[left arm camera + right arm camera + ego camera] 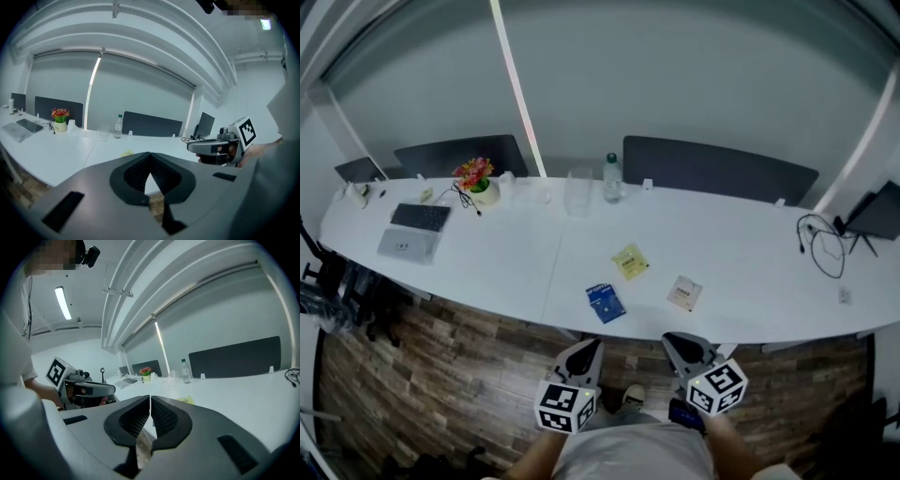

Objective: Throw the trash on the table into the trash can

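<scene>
Left gripper [587, 347], right gripper [677, 339]: jaws clenched, nothing between them. On counter [487, 272], apart: blue packet [606, 302], yellow packet [630, 262], pale packet [684, 293].

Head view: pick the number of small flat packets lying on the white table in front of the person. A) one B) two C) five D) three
D: a yellow packet, a blue packet and a pale packet lie apart on the table; no other packet shows.
</scene>
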A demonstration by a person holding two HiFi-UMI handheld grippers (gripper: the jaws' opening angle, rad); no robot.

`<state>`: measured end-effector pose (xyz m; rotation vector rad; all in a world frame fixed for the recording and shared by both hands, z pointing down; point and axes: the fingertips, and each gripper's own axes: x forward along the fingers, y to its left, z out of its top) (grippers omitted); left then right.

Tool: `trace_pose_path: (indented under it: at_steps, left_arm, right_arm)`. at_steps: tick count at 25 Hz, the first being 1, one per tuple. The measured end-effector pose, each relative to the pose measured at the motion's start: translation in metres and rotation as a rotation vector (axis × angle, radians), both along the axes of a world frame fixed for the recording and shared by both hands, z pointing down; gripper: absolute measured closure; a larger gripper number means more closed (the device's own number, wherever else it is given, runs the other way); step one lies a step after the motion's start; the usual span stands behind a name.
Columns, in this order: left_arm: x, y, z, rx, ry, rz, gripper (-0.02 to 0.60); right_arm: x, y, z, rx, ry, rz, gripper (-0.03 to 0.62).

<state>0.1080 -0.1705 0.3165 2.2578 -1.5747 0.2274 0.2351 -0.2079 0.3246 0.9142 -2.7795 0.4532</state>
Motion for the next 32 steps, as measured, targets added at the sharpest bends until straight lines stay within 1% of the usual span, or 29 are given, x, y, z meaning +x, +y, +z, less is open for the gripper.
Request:
trace_pose_path:
  at_steps: [4, 11, 18, 26, 32]
  left_arm:
    - [-0.006, -0.009, 0.001, -0.007, -0.004, -0.009, 0.581]
    - [-0.019, -0.023, 0.003, -0.018, -0.014, 0.021, 0.581]
    - [-0.031, -0.034, 0.016, -0.049, -0.012, 0.02, 0.581]
    - [-0.045, -0.052, 0.033, -0.075, -0.017, 0.006, 0.581]
    - [-0.05, -0.063, 0.048, -0.094, -0.018, -0.001, 0.581]
  right_arm:
    - [-0.009, -0.011, 0.001, -0.009, -0.002, -0.007, 0.562]
    - [-0.017, -0.027, 0.003, -0.029, -0.006, 0.023, 0.562]
    - [-0.03, -0.038, 0.014, -0.062, 0.008, 0.026, 0.562]
    - [-0.049, -0.057, 0.034, -0.097, 0.045, -0.015, 0.562]
    - [-0.066, -0.073, 0.064, -0.135, 0.097, -0.03, 0.562]
